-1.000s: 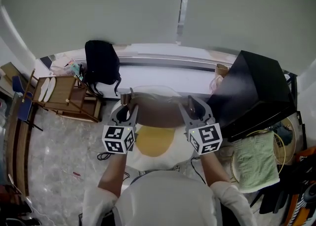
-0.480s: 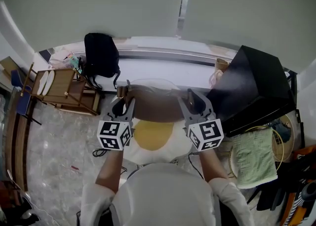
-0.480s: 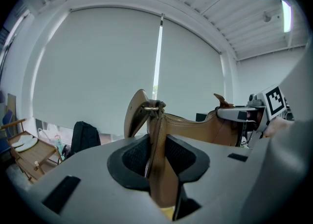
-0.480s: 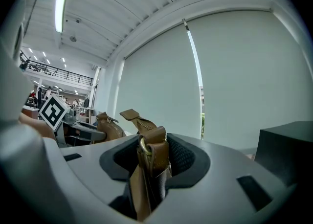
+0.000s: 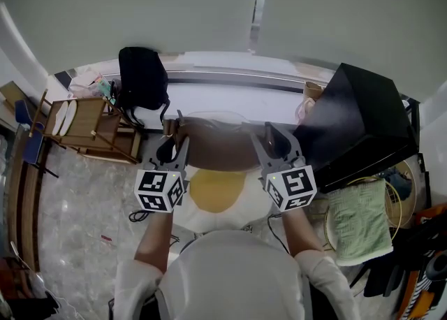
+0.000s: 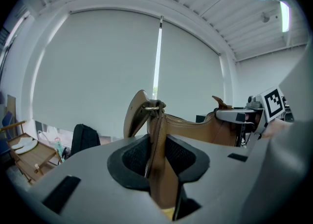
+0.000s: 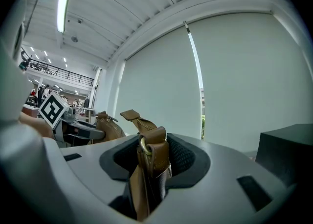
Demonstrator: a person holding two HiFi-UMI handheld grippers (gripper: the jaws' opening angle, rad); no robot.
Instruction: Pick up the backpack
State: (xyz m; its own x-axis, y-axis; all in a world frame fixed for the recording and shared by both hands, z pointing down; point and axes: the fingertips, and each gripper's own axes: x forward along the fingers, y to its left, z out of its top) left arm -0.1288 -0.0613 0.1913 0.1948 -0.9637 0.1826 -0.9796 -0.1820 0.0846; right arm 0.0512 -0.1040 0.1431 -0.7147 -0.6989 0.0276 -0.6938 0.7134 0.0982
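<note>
A black backpack (image 5: 143, 77) stands upright on the white window ledge (image 5: 230, 91) at the back left, untouched; it also shows small in the left gripper view (image 6: 84, 139). Between my two grippers hangs a brown leather bag (image 5: 220, 149), stretched level in front of me. My left gripper (image 5: 171, 145) is shut on the bag's left end, and the leather (image 6: 156, 140) fills its jaws. My right gripper (image 5: 274, 144) is shut on the right end, by the strap ring (image 7: 146, 145). Both grippers are well short of the backpack.
A wooden rack with plates (image 5: 87, 126) stands left, below the backpack. A large black box (image 5: 356, 130) sits at the right, with a green towel (image 5: 360, 224) in front of it. An egg-shaped white and yellow rug (image 5: 216, 196) lies beneath the bag.
The head view has shifted slightly, so the ledge sits a little higher in the picture. Both grippers keep their hold on the brown bag and have barely moved.
</note>
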